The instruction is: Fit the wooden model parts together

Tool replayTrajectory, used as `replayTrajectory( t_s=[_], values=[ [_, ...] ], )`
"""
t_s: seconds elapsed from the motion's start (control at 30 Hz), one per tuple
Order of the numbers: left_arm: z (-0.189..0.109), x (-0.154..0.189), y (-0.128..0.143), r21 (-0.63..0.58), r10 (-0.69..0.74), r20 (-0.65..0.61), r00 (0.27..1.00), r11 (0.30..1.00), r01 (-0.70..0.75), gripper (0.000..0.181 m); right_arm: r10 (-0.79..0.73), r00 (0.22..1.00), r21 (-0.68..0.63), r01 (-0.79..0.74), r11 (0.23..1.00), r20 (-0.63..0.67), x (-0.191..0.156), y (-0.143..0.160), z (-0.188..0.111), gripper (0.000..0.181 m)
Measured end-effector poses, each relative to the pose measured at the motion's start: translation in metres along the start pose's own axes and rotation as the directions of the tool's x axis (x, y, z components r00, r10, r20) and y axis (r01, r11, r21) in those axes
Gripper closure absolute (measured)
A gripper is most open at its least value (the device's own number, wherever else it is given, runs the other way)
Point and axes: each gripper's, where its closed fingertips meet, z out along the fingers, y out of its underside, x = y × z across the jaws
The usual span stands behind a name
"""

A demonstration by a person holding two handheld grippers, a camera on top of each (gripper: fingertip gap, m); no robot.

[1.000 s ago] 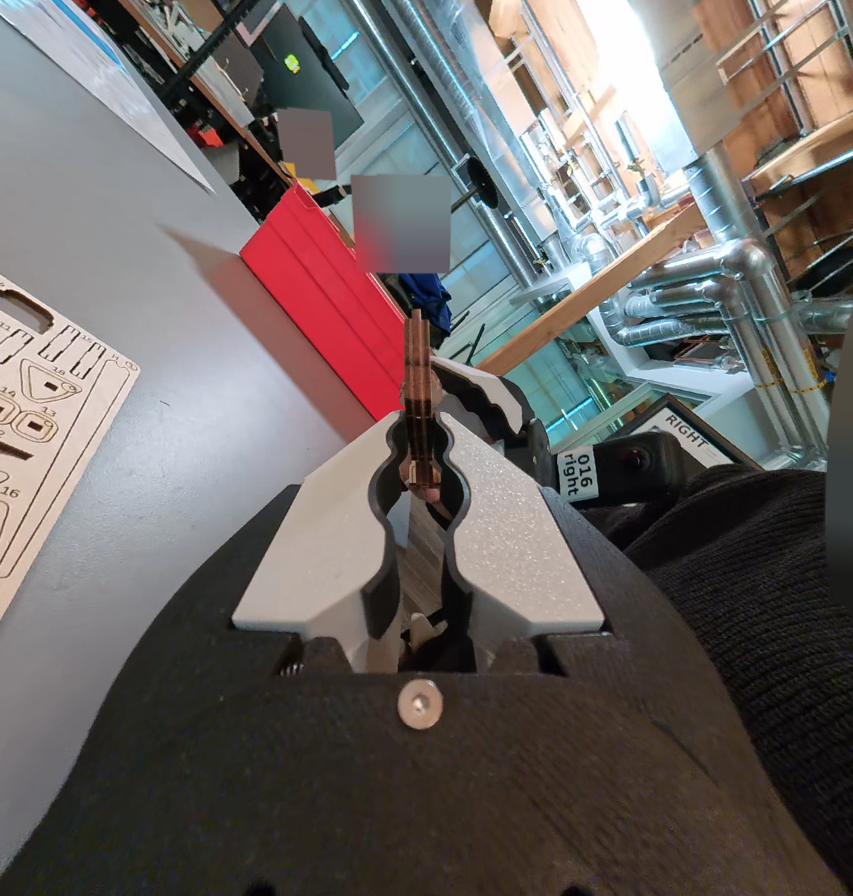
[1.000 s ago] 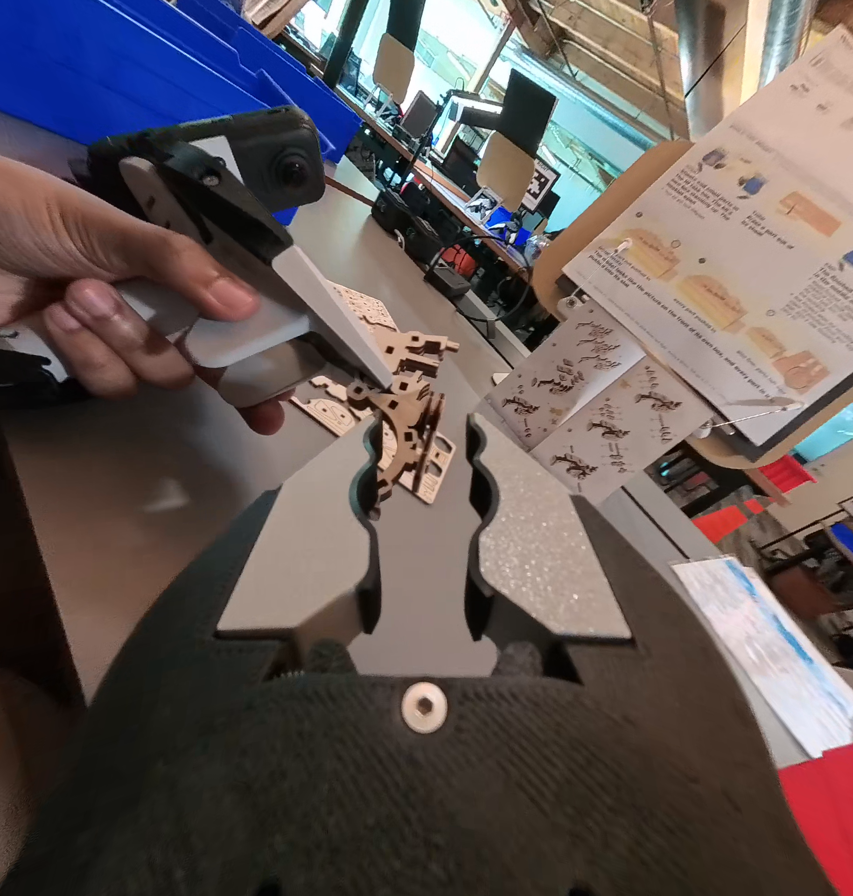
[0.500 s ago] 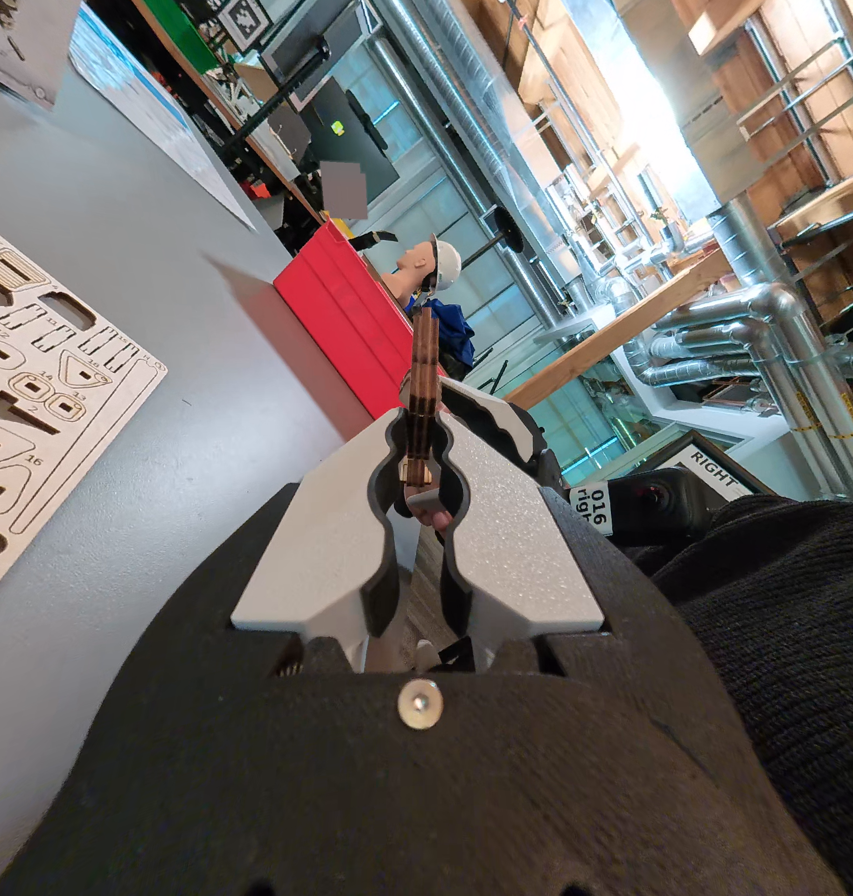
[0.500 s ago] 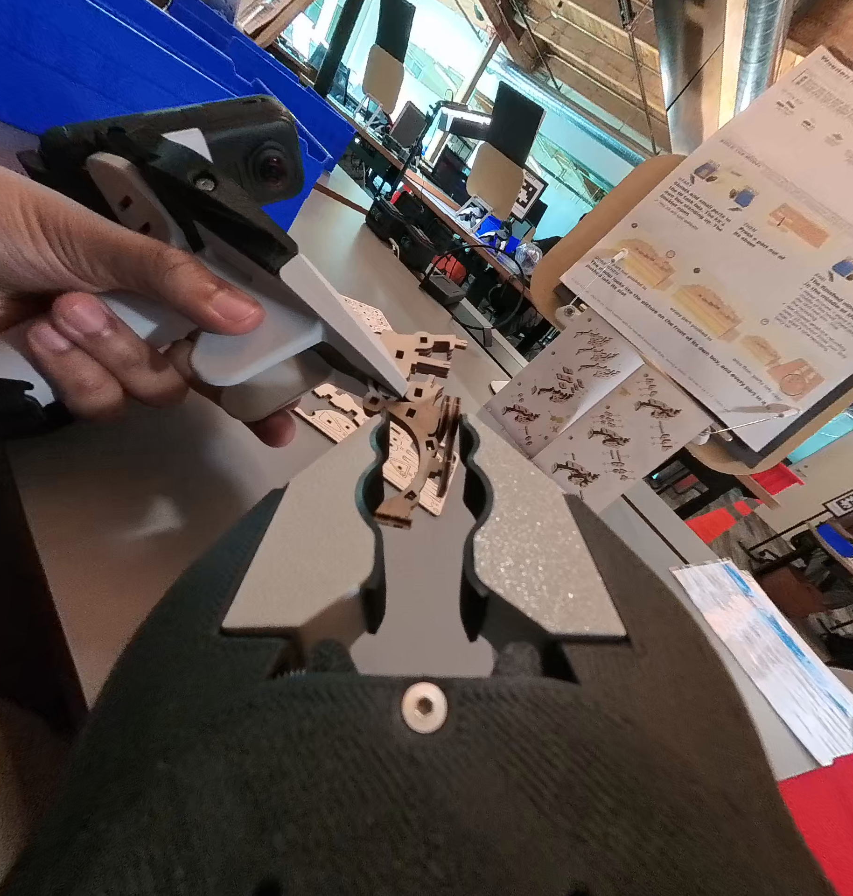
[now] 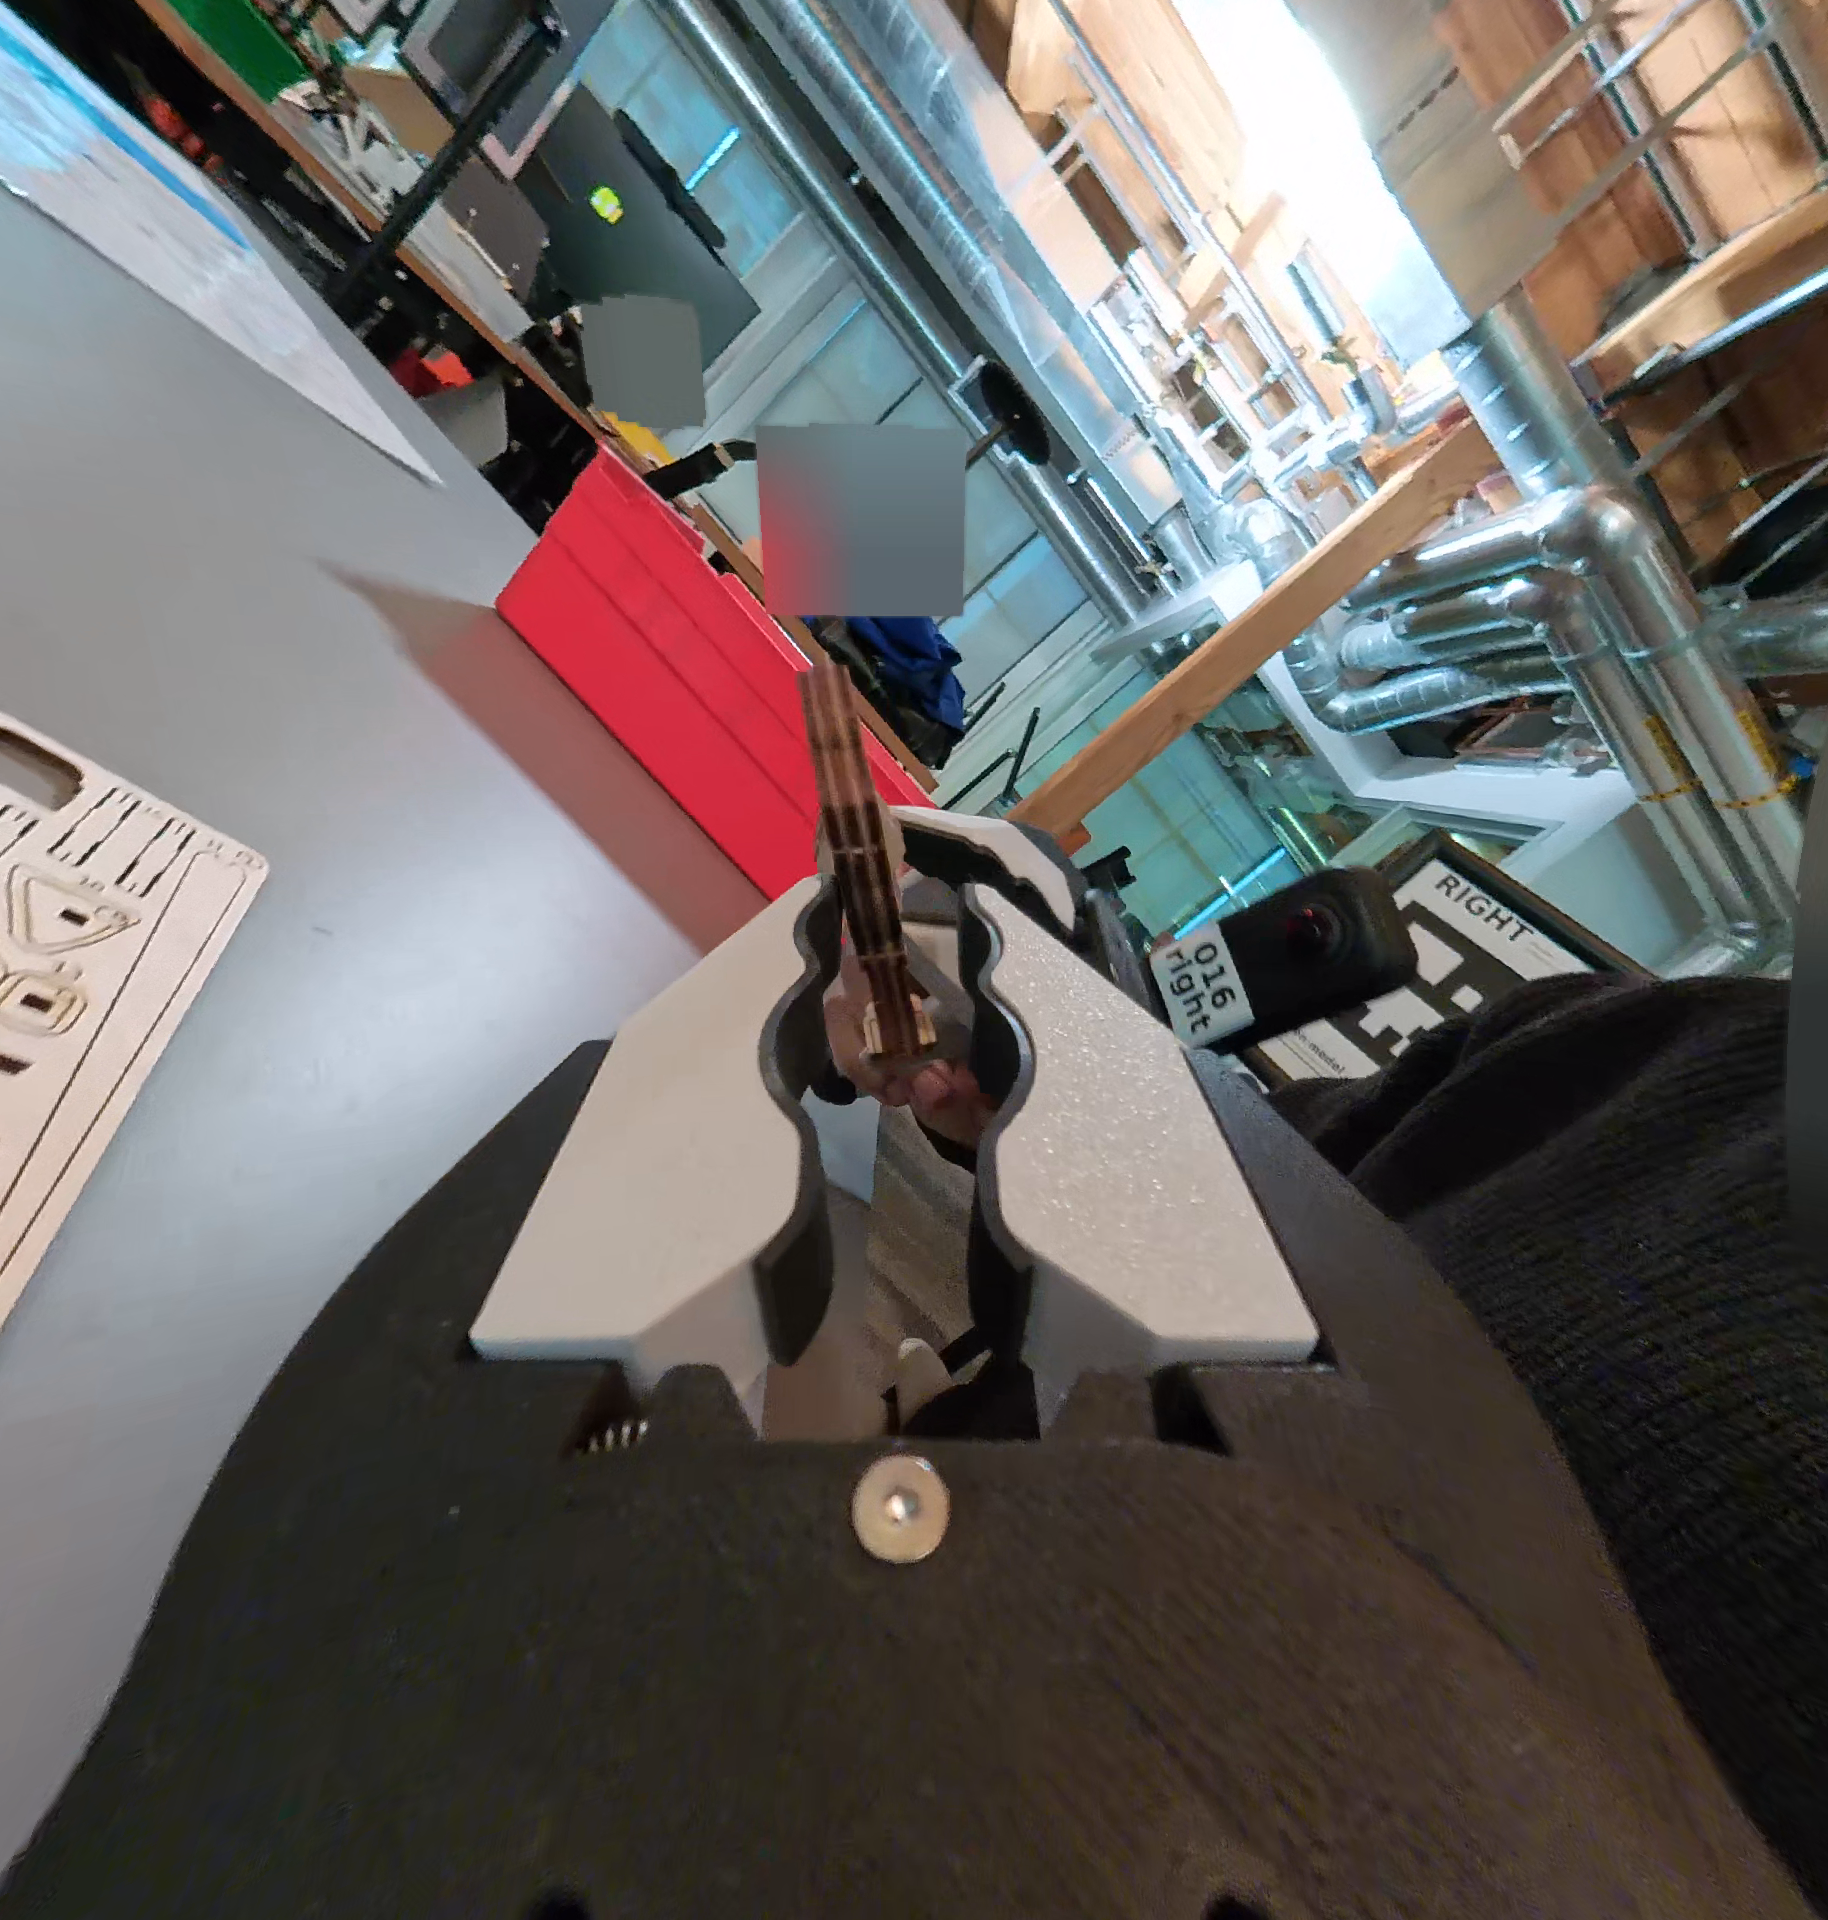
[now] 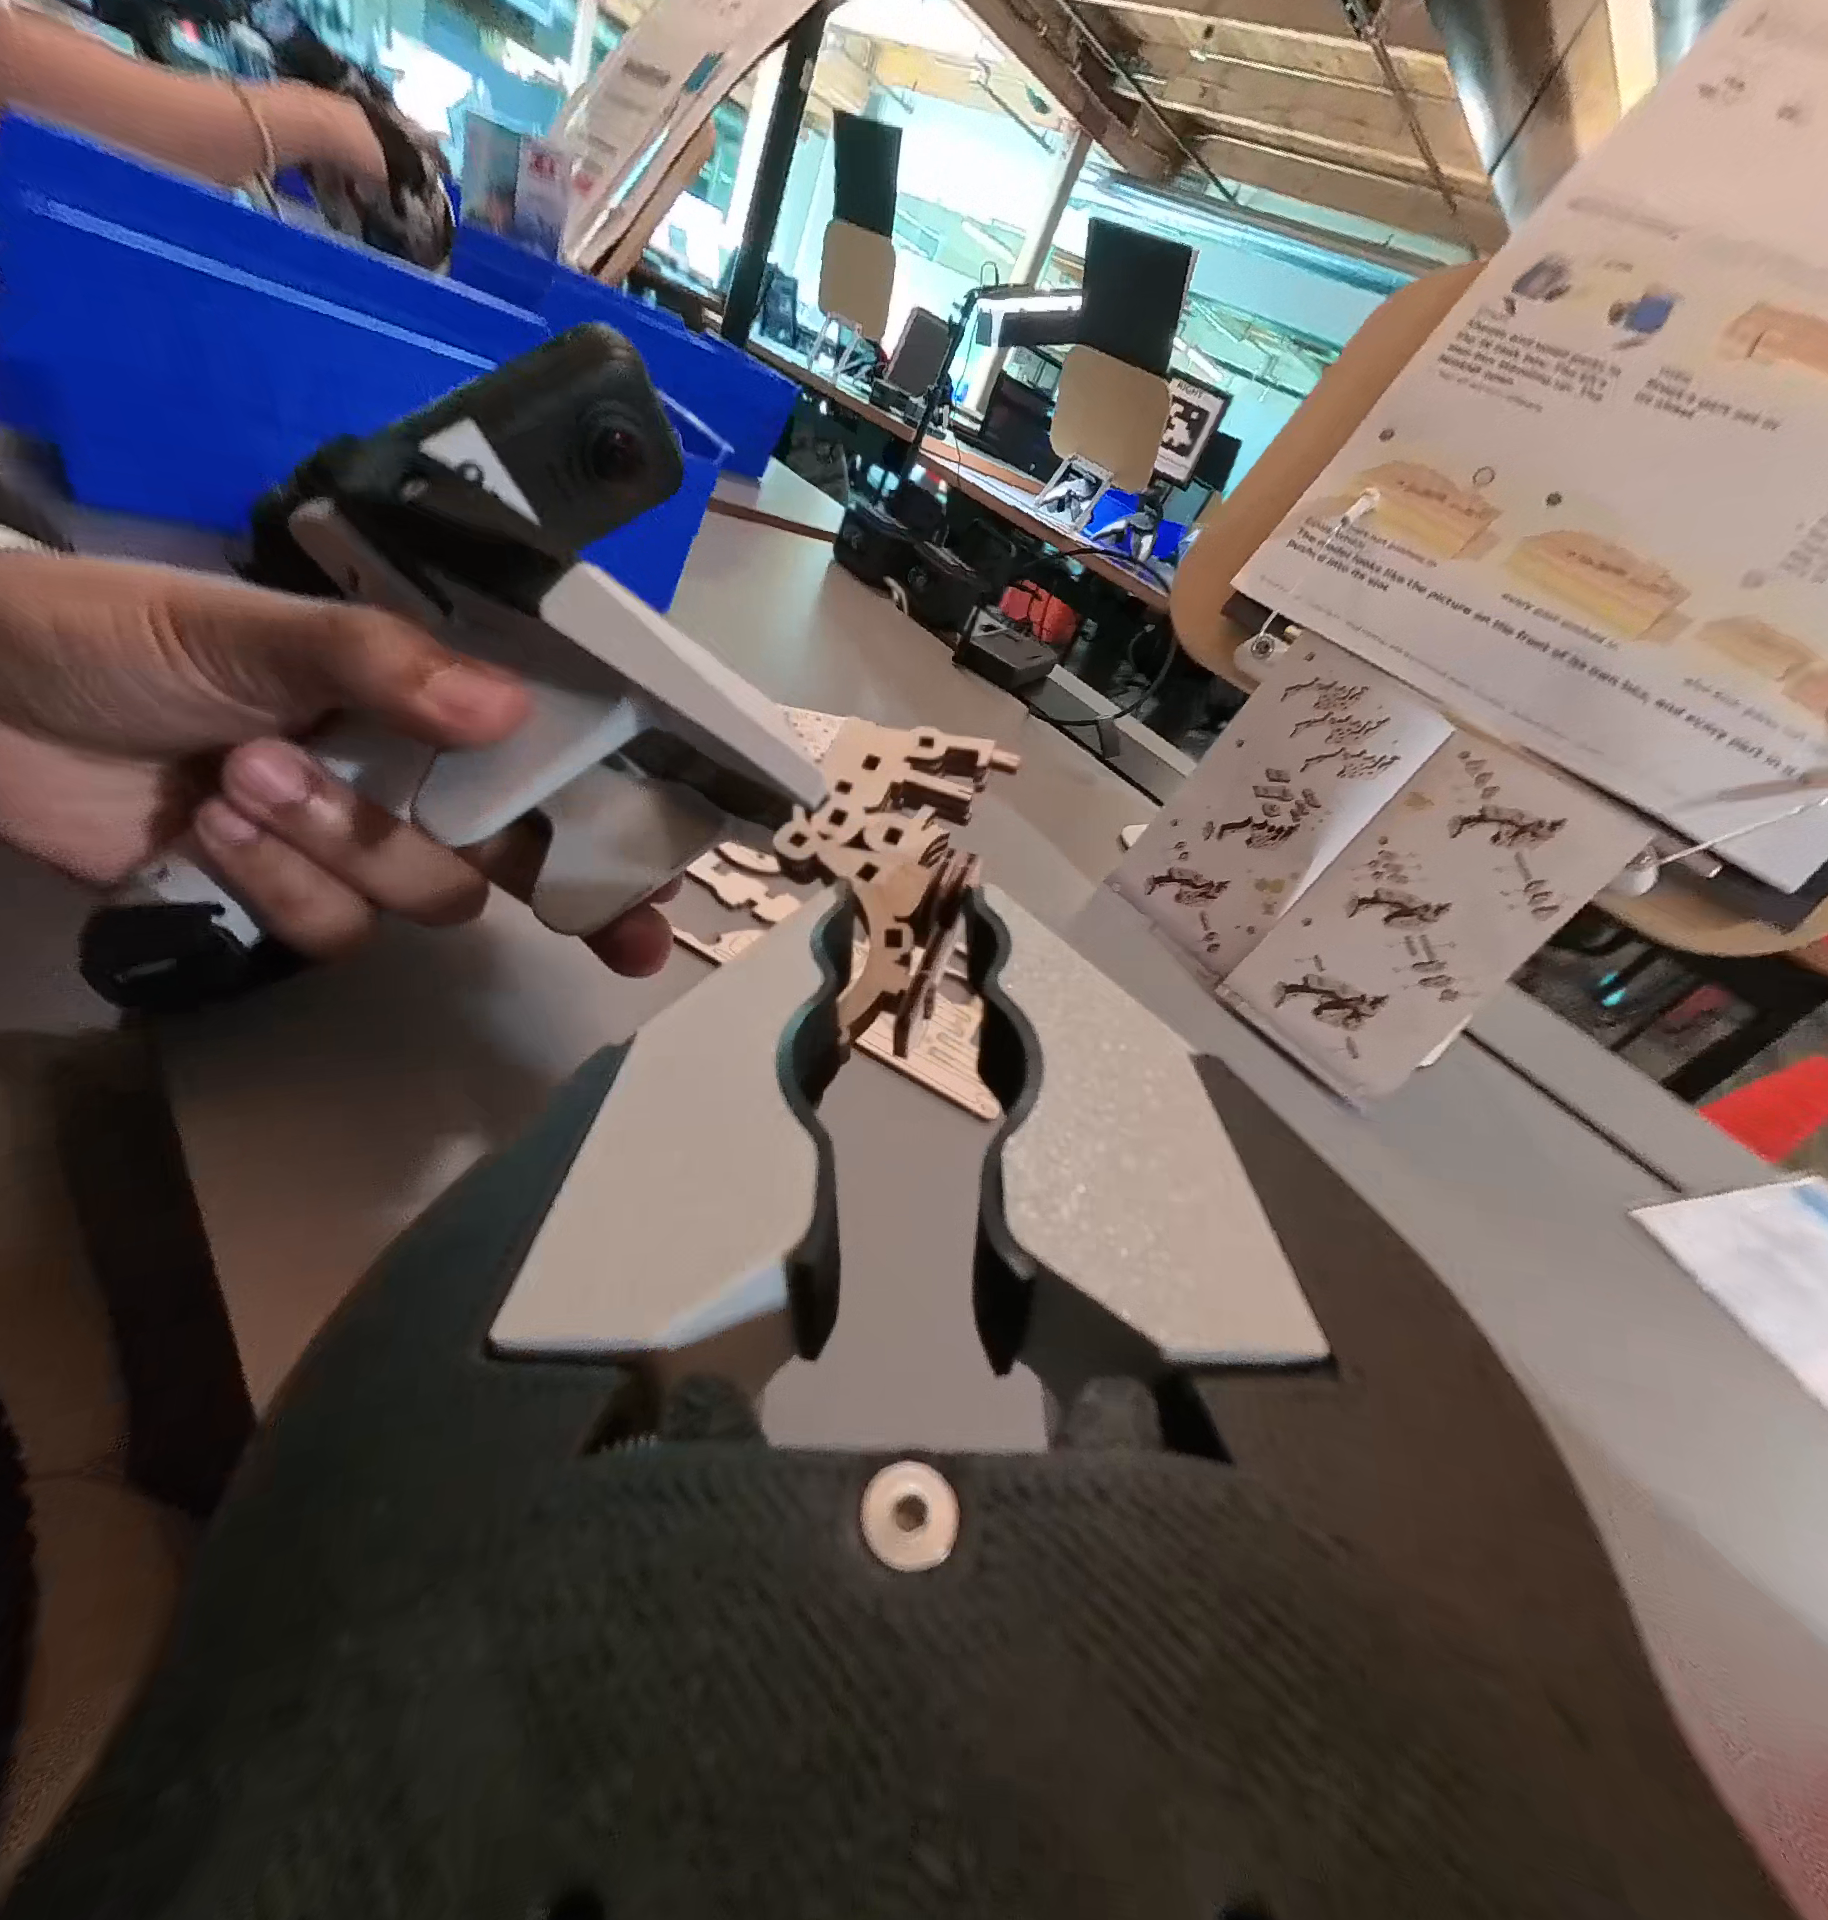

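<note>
The left gripper (image 5: 892,914) is partly open: the gap between its fingers is wider than the model (image 5: 853,831), which shows here edge-on as a thin striped strip. The model leans against the inner side of the left finger, and a clear space stays between it and the other finger, so this gripper is not pinching it. The right gripper (image 6: 908,914) has its jaws drawn in close on the lower part of the model, touching it on both sides and holding it above the table (image 5: 266,623). In the right wrist view a hand (image 6: 214,727) holds the left gripper, whose tip touches the upper part of the model. A parts sheet (image 5: 58,987) lies flat on the table, well apart from a red bin (image 5: 661,644).
</note>
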Motion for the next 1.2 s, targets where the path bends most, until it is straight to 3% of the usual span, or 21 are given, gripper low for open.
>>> replayTrajectory(
  t_s=[0.27,0.37,0.6,0.8,0.97,1.2],
  values=[
    [0.002,0.012,0.000,-0.017,0.037,-0.071,0.997,0.999,-0.038,0.152,0.282,0.957,0.030,-0.284,0.958,0.065,0.010,-0.002,-0.004,0.161],
    [0.003,0.009,0.001,-0.026,0.022,-0.063,0.998,0.999,-0.024,0.147,0.380,0.918,0.067,-0.389,0.919,0.118,0.012,-0.009,-0.006,0.161],
    [0.004,0.013,-0.001,-0.002,0.003,-0.091,0.996,1.000,-0.003,0.157,0.582,0.778,0.088,-0.614,0.785,0.236,0.011,-0.018,-0.009,0.162],
    [0.007,0.024,0.004,-0.031,-0.071,-0.185,0.980,0.997,0.067,0.160,0.629,0.701,0.090,-0.689,0.719,0.337,0.002,-0.029,-0.011,0.162],
    [0.003,0.025,-0.006,0.025,-0.023,-0.178,0.984,0.999,0.028,0.162,0.611,0.721,0.066,-0.662,0.746,0.328,-0.003,-0.024,-0.009,0.176],
    [0.005,0.022,0.001,-0.014,0.046,-0.132,0.990,0.999,-0.048,0.172,0.621,0.711,0.038,-0.667,0.744,0.330,-0.007,-0.022,-0.009,0.162]
  ],
)
